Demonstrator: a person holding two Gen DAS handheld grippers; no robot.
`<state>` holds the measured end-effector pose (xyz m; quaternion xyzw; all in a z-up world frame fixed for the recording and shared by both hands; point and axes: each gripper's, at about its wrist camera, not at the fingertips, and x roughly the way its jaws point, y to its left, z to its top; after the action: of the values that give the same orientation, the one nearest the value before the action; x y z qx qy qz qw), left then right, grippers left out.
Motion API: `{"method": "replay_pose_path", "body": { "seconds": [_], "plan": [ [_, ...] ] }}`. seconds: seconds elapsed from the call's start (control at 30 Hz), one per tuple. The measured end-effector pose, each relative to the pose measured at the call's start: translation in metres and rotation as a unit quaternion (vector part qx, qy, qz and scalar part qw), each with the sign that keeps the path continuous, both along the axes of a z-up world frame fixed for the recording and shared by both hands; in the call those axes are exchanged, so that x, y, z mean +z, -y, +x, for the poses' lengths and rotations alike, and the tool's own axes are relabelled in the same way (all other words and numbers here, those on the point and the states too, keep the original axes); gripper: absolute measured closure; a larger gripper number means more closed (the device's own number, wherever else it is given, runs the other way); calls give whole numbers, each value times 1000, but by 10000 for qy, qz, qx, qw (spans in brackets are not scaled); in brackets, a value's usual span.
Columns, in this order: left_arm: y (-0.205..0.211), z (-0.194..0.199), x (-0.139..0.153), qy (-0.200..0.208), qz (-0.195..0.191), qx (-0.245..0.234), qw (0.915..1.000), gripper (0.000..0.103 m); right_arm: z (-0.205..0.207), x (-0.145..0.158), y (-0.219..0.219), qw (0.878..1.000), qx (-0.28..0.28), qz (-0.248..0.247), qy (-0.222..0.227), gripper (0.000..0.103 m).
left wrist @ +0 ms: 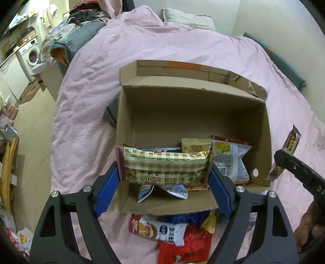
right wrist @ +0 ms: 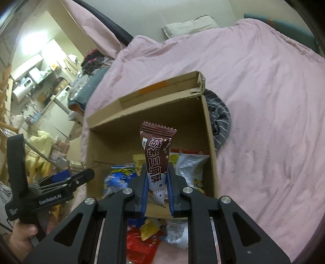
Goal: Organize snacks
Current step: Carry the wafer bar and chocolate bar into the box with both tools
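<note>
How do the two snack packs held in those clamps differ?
The checked pack is wide, cream and tan, held crosswise; the brown pack is narrow, dark brown and white, standing on end. The left gripper spans its pack widely; the right gripper is pinched nearly shut. Both hang over the box.

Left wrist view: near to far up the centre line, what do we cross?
Red packet → white snack bar → plaid packet held in the left tool → cardboard box back wall → pink duvet → pillow.
</note>
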<state>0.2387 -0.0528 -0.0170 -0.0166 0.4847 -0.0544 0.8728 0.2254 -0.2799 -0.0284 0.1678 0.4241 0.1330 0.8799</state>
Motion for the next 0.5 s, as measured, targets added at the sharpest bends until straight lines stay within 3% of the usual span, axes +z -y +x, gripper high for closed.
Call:
{"method": "replay_pose_path", "body": {
  "seconds": [0.13, 0.37, 0.5],
  "plan": [
    [7, 9, -12, -41, 64, -91, 9999, 22, 10, -10, -3, 9997, -47, -190, -117, 86],
    [16, 13, -22, -45, -124, -214, 9997, 22, 18, -26, -23, 9949, 39, -955, -332, 86],
    [16, 18, -27, -133, -261, -184, 9994, 22, 25, -35, -25, 9924, 29, -1112, -523, 86]
  ]
}}
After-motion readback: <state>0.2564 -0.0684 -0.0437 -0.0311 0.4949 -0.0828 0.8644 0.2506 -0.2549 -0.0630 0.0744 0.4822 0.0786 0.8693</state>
